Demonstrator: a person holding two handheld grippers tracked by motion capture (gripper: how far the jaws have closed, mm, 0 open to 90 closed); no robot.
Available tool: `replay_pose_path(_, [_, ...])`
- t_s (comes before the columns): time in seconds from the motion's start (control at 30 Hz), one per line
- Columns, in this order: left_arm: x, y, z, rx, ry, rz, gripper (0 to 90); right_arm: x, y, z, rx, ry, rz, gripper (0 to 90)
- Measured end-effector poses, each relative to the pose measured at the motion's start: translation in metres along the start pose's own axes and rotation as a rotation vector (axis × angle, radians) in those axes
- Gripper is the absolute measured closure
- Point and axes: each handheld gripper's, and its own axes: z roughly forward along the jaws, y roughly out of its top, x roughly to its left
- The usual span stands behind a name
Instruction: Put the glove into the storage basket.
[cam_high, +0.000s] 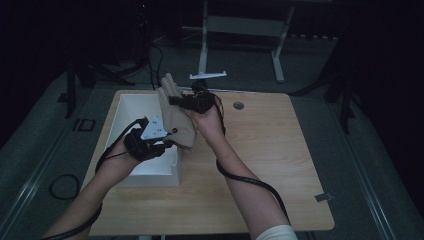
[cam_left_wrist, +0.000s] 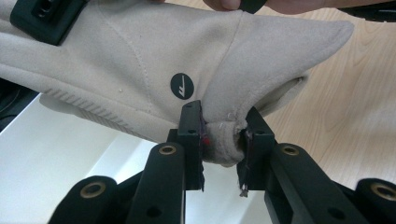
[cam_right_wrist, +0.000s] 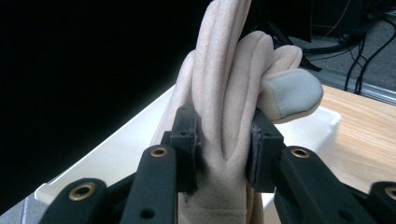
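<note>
The beige glove (cam_high: 175, 112) hangs in the air between the two grippers, above the right edge of the white box (cam_high: 131, 107) that sits on the left part of the wooden table (cam_high: 270, 165). It looks like soft fleece: light, limp and easy to crease, so it sags wherever nothing supports it and takes its shape from the two holds alone. Nothing about it seems fragile, and the nap probably gives the pads good friction. A pinch through a doubled layer, such as the hem or the bunched fingers, is likely the safest hold, since a single thin layer could slide out.

The left gripper (cam_left_wrist: 223, 135) is nearly closed on a fold of fabric at the cuff end, just below the small round logo (cam_left_wrist: 181, 86); the cloth bulges between the pads. The right gripper (cam_right_wrist: 223, 140) is clamped across the finger end, where the glove fingers stand up in a bundle and one grey fingertip patch (cam_right_wrist: 294, 95) faces the camera.

In the high view the left hand (cam_high: 127, 150) reaches in low over the box with its gripper pointing right, while the right hand (cam_high: 207, 120) is farther forward, the forearm angled up the table and the wrist bent so its gripper (cam_high: 187, 102) points left.
</note>
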Motion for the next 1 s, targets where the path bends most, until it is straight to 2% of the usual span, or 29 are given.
replay_pose_path(0.23, [0.009,-0.02,-0.007,0.009,0.012,-0.033,75.0,0.012,0.002,0.022,0.022,0.004,-0.018,68.7])
replay_pose_path(0.53, [0.019,-0.04,-0.017,0.025,0.034,-0.073,75.0,0.022,0.002,0.048,0.05,0.02,-0.01,68.7])
replay_pose_path(0.57, [0.02,-0.046,-0.019,0.033,0.041,-0.078,75.0,0.027,0.002,0.056,0.058,0.024,-0.009,68.7])
replay_pose_path(0.83, [0.025,-0.06,-0.019,0.061,0.052,-0.114,75.0,0.037,0.002,0.074,0.091,0.016,-0.033,68.8])
replay_pose_path(1.0, [0.024,-0.066,-0.015,0.099,0.054,-0.128,75.0,0.041,-0.002,0.085,0.124,-0.005,-0.043,68.7])
